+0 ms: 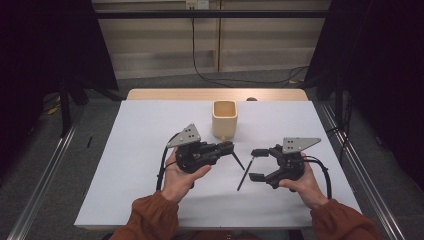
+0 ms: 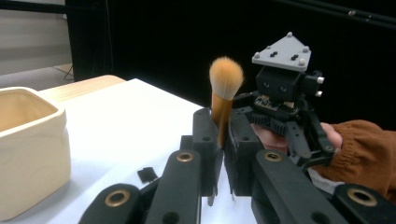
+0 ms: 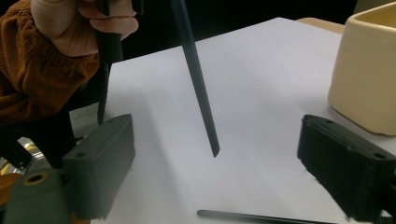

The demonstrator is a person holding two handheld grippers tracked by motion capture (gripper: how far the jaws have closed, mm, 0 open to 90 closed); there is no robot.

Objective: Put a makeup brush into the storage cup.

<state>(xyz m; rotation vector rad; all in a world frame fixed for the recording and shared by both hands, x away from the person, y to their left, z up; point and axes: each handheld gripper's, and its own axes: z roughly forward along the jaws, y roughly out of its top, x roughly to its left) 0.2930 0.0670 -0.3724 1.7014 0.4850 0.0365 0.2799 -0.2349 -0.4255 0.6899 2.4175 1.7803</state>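
My left gripper (image 1: 229, 146) (image 2: 222, 126) is shut on a makeup brush (image 2: 222, 109), clamped at its gold ferrule. The orange bristles (image 2: 226, 77) stand up above the jaws. The brush's black handle (image 3: 198, 84) (image 1: 238, 161) slants down below the jaws, its tip just over the table. My right gripper (image 1: 256, 164) (image 3: 217, 154) faces it from the right, open wide, with nothing pressed between its pads. A second thin black stick (image 1: 245, 175) (image 3: 261, 217) lies on the white table sheet (image 1: 150, 150), close to the right gripper's jaws.
A cream square cup (image 1: 224, 119) (image 2: 28, 149) (image 3: 369, 74) stands upright at the back middle of the sheet, just behind the left gripper. A wooden table edge (image 1: 150, 94) runs behind it. Dark curtains flank both sides.
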